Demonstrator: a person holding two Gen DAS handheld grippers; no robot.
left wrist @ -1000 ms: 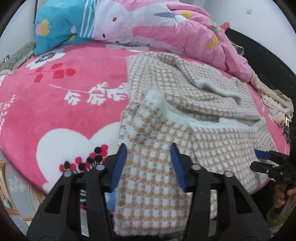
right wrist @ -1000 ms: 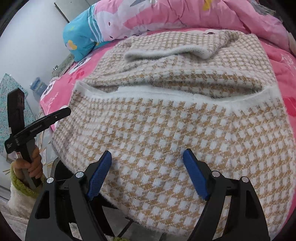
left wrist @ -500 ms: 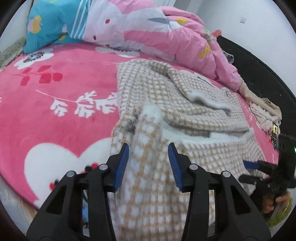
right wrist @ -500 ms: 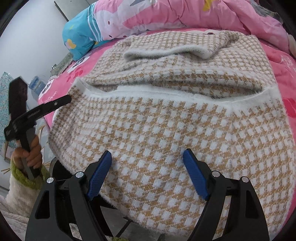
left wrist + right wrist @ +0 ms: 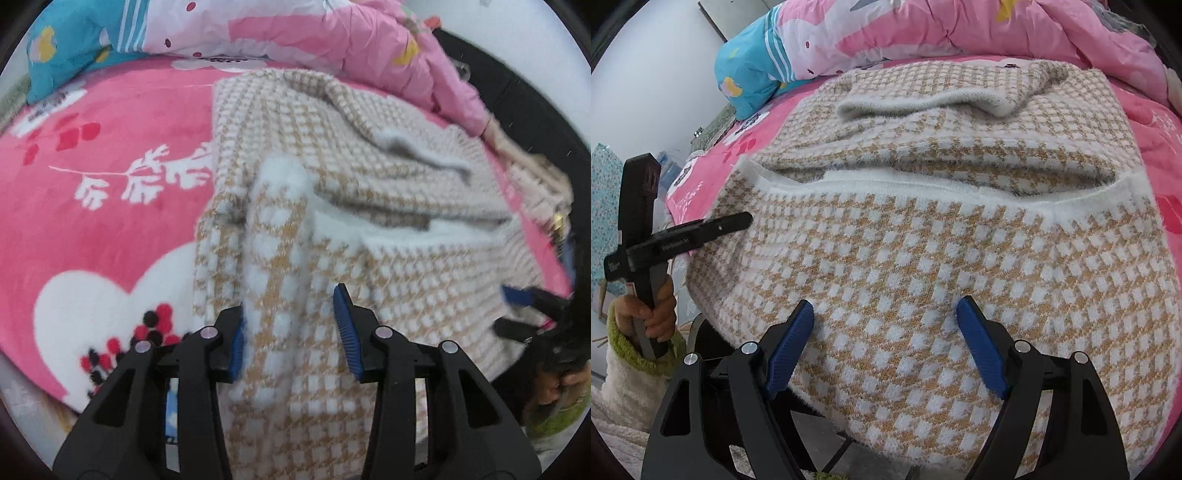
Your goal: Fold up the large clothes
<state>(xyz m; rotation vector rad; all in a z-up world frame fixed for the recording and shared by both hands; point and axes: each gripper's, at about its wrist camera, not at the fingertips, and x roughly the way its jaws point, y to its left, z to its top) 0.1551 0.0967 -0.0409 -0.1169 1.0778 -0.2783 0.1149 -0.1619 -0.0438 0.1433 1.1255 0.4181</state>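
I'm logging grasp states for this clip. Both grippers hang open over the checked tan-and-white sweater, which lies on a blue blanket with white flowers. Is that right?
Not quite: the blanket under the checked sweater is pink, with white flowers and a white heart, as the left wrist view shows. Only the pillow at the far edge is blue. The rest holds: left gripper and right gripper are both open over the sweater.

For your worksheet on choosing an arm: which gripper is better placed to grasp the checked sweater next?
Left. The left gripper already straddles a raised ridge of the checked sweater, jaws open around it. The right gripper hangs open over flat fabric.
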